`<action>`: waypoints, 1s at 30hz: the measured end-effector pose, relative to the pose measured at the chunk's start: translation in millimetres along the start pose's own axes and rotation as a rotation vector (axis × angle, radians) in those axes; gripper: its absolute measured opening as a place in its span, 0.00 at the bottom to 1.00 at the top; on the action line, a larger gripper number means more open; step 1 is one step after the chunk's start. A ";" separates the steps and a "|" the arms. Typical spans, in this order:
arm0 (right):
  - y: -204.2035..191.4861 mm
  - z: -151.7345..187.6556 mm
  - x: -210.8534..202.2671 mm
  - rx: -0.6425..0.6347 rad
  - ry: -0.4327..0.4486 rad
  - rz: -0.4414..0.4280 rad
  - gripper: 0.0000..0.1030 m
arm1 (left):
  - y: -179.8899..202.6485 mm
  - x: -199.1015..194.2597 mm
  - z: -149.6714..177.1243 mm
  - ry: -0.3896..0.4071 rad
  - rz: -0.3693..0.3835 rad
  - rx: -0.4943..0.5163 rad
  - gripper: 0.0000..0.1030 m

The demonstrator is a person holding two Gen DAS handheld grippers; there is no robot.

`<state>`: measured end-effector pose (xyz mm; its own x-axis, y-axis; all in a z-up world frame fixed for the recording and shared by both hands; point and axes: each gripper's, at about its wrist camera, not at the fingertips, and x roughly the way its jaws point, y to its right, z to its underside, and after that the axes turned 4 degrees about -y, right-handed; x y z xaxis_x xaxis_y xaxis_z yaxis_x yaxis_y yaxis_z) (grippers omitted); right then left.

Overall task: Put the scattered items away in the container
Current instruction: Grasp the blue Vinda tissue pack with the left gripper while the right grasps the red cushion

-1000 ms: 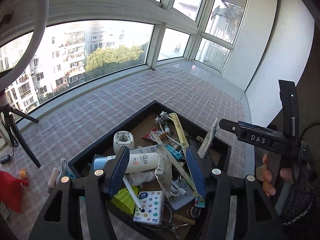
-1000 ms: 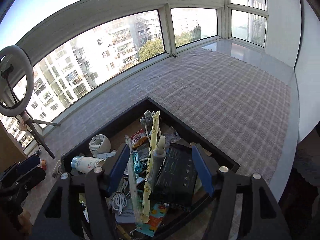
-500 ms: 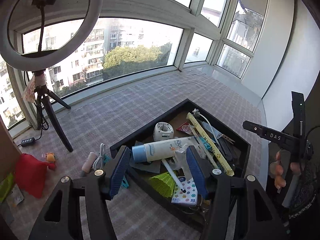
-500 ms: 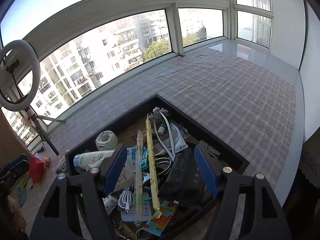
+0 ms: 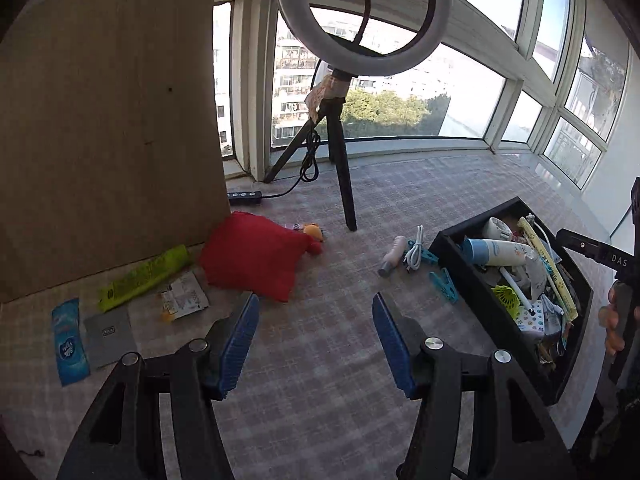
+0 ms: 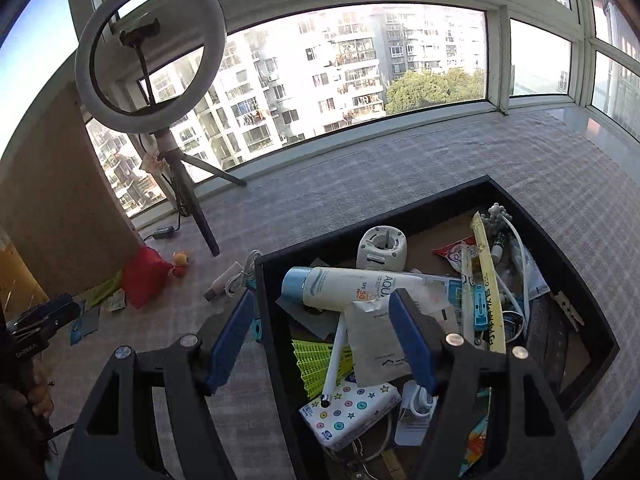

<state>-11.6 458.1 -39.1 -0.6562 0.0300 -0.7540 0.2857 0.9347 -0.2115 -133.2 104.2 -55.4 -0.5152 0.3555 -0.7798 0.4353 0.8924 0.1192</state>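
your left tongs [image 5: 316,340] hang released over the checked cloth, gripping nothing. ahead and to their left lie a red pouch [image 5: 254,258], a green packet [image 5: 146,274] and a blue sachet [image 5: 69,347]. ahead to their right, a small bottle [image 5: 391,256], a white cable [image 5: 414,249] and a blue clip [image 5: 445,285] rest just beside the black container [image 5: 456,264]. your right tongs [image 6: 322,338] hover released above that container's near corner, over a sunscreen tube [image 6: 340,286].

You see a black container [image 6: 440,196], red pouch [image 5: 256,256], grey-checked cloth [image 5: 320,380], blue finger pads [image 5: 236,344] and star-dotted white pack [image 6: 352,408].
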 end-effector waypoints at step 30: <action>-326.9 -15.3 219.3 -0.895 -0.267 -0.190 0.75 | -271.6 80.5 34.4 -0.320 -0.302 -0.358 0.71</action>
<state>-259.5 164.6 -125.8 -0.4237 -0.1289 -0.8966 -0.5227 0.8432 0.1258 -267.5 -119.0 -171.8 -0.3041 0.0173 -0.9525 -0.0028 0.9998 0.0191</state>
